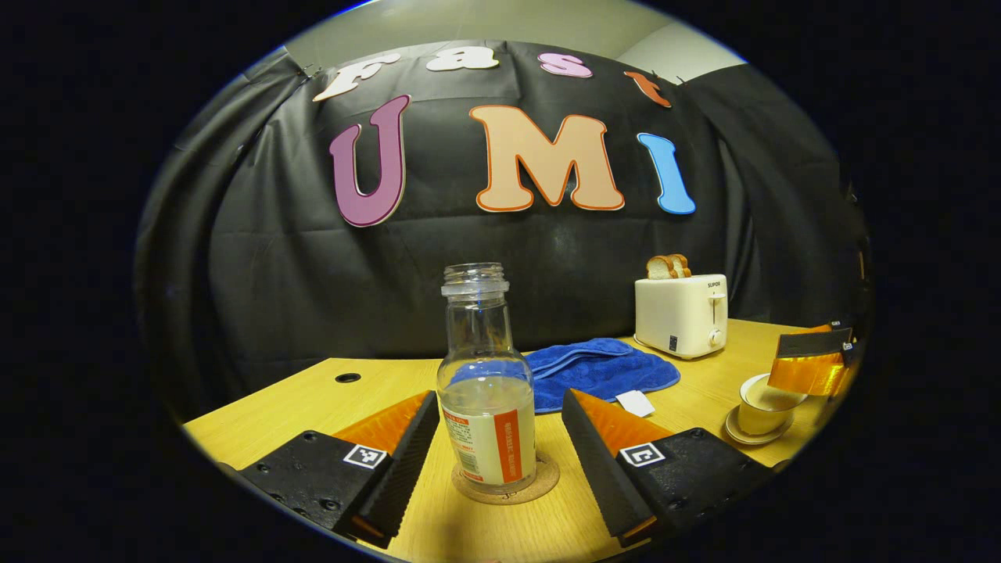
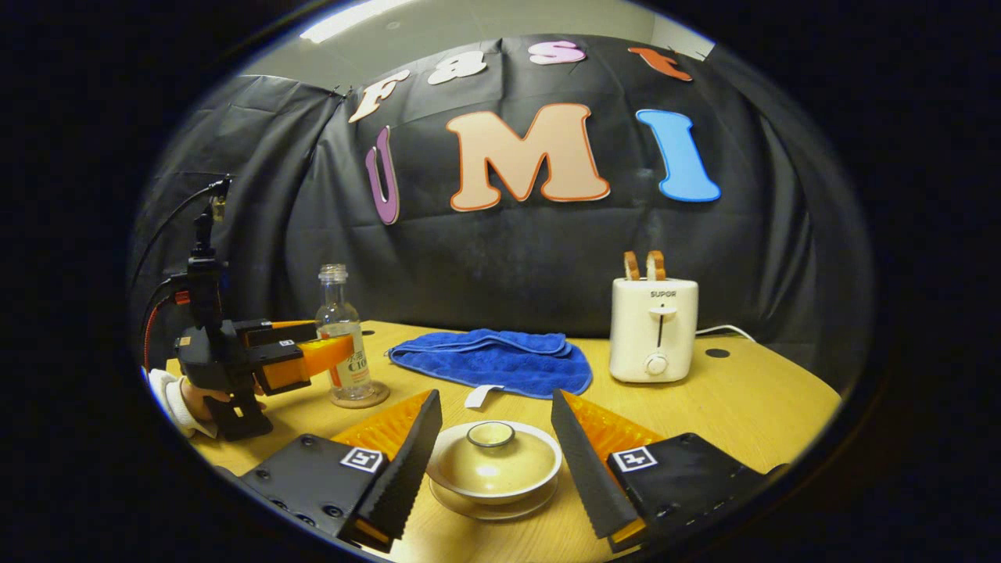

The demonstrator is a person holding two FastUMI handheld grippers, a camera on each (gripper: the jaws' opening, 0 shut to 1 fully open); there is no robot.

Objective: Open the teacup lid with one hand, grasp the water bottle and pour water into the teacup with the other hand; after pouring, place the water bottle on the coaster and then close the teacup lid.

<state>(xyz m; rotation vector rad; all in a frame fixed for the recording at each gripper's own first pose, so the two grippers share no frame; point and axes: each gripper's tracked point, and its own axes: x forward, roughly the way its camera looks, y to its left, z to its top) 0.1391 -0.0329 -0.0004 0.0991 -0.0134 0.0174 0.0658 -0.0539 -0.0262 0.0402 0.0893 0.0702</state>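
Both my grippers gape empty: left gripper (image 1: 496,457) straddles the bottle (image 1: 486,391) upright on its coaster (image 1: 539,485), right gripper (image 2: 493,461) flanks the lidded teacup (image 2: 494,461).

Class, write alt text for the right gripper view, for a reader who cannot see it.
The right gripper is open around a lidded teacup on its saucer on a wooden table. At the left, the left gripper reaches a water bottle standing on a coaster; behind lie a blue towel and a toaster.

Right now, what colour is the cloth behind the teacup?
Blue; the cloth shows best in the right gripper view.
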